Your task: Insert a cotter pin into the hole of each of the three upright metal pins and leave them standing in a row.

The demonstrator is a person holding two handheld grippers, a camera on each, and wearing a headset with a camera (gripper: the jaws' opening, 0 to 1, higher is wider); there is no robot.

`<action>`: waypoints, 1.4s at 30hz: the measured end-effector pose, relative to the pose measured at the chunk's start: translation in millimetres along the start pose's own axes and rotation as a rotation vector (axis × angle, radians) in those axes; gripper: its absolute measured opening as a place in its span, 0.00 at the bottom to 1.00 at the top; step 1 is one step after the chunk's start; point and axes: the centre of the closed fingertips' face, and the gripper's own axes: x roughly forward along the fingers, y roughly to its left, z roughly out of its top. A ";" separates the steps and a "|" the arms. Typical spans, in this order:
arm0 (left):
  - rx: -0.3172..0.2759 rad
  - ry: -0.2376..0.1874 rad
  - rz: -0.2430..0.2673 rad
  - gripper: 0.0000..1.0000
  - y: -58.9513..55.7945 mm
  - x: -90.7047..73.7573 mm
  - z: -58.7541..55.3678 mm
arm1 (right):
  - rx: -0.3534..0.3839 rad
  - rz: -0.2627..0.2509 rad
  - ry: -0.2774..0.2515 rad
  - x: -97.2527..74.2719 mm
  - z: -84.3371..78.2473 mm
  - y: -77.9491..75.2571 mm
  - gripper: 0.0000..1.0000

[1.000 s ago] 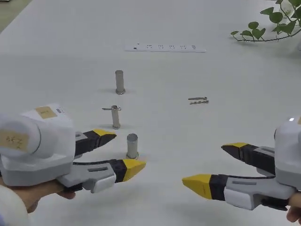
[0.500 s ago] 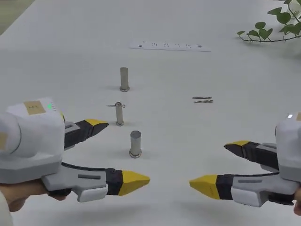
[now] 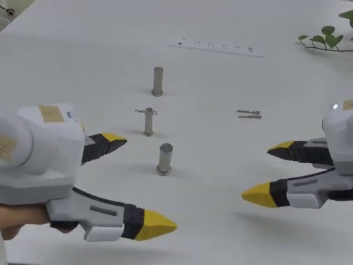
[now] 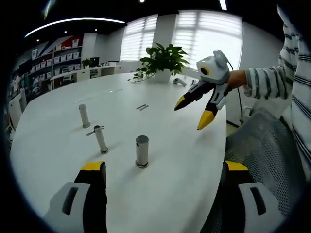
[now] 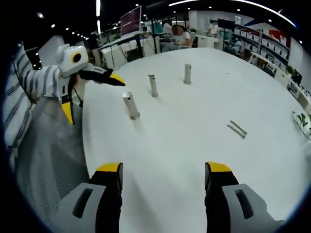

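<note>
Three upright metal pins stand in a row on the white table: the far pin [image 3: 158,81], the middle pin [image 3: 148,121] with a cotter pin through its top, and the near pin [image 3: 164,159]. Two loose cotter pins [image 3: 249,114] lie to the right. My left gripper [image 3: 138,182] is open at the near left, close to the near pin [image 4: 141,151]. My right gripper [image 3: 270,171] is open at the near right, holding nothing. From the right gripper view the loose cotter pins [image 5: 236,129] lie ahead to the right.
A white power strip [image 3: 216,48] lies at the far side of the table. A leafy plant [image 3: 328,38] reaches in at the far right. A person's striped sleeve [image 4: 265,82] holds the right gripper [image 4: 203,99]. The table edge and a mesh chair [image 4: 257,145] are nearby.
The head view has shifted, so the pins sit higher and further right in the picture. My left gripper's jaws have spread wider. The pins and loose cotter pins have not moved.
</note>
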 end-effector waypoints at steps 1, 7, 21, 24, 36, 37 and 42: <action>-0.012 0.001 -0.004 0.99 -0.5 0.3 -1.3 | -0.037 0.004 0.024 0.2 1.0 -4.5 0.70; -0.035 0.018 -0.022 0.98 -3.5 -1.5 -6.7 | -0.175 0.043 0.092 3.5 13.2 -25.0 0.70; -0.054 -0.007 -0.007 0.96 -2.9 -2.5 -1.4 | -0.228 0.081 0.213 25.7 14.0 -74.2 0.66; -0.082 -0.003 -0.020 0.96 -5.3 -1.1 -2.9 | -0.226 0.079 0.222 32.1 17.7 -84.1 0.66; -0.096 0.002 -0.031 0.93 -9.5 1.7 -4.4 | -0.182 0.064 0.243 50.2 22.6 -106.3 0.61; -0.098 0.002 -0.030 0.93 -9.3 1.7 -4.7 | -0.185 0.062 0.248 50.8 21.9 -107.0 0.61; -0.112 -0.003 -0.031 0.91 -9.5 1.1 -5.3 | -0.190 0.054 0.271 51.1 18.2 -113.8 0.59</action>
